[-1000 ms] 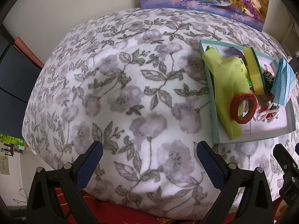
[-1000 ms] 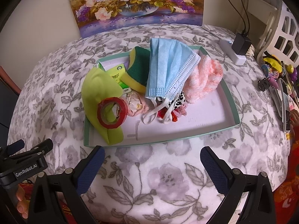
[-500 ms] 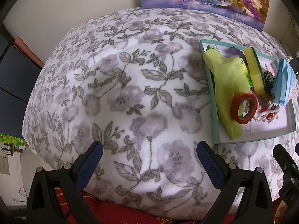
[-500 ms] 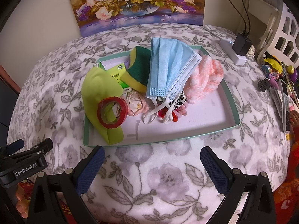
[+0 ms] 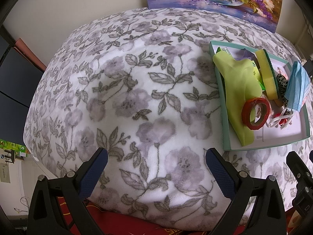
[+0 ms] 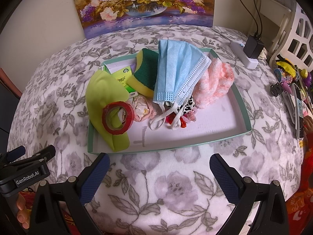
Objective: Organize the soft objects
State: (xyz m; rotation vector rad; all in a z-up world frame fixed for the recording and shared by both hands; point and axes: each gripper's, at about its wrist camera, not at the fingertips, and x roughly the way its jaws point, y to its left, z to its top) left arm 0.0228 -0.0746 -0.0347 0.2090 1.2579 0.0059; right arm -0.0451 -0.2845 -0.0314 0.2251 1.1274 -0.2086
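A shallow teal-rimmed tray (image 6: 243, 105) (image 5: 222, 98) lies on a floral blanket. In it are a lime-green cloth (image 6: 101, 94) (image 5: 237, 82), a red tape roll (image 6: 117, 118) (image 5: 255, 113), a yellow-and-green sponge (image 6: 145, 72) (image 5: 268, 74), a blue face mask (image 6: 176, 70) (image 5: 297, 88), a fluffy pink cloth (image 6: 214, 82) and small scrunchies (image 6: 185, 105). My right gripper (image 6: 159, 173) hangs open just in front of the tray's near edge, holding nothing. My left gripper (image 5: 156, 168) is open over bare blanket, left of the tray.
The floral blanket (image 5: 127, 90) covers the whole surface. A flower painting (image 6: 144, 2) leans on the back wall. A white power strip with a black charger (image 6: 248, 52) and a clutter of small items (image 6: 289, 82) sit at the right. A hand (image 6: 21, 213) grips the left tool.
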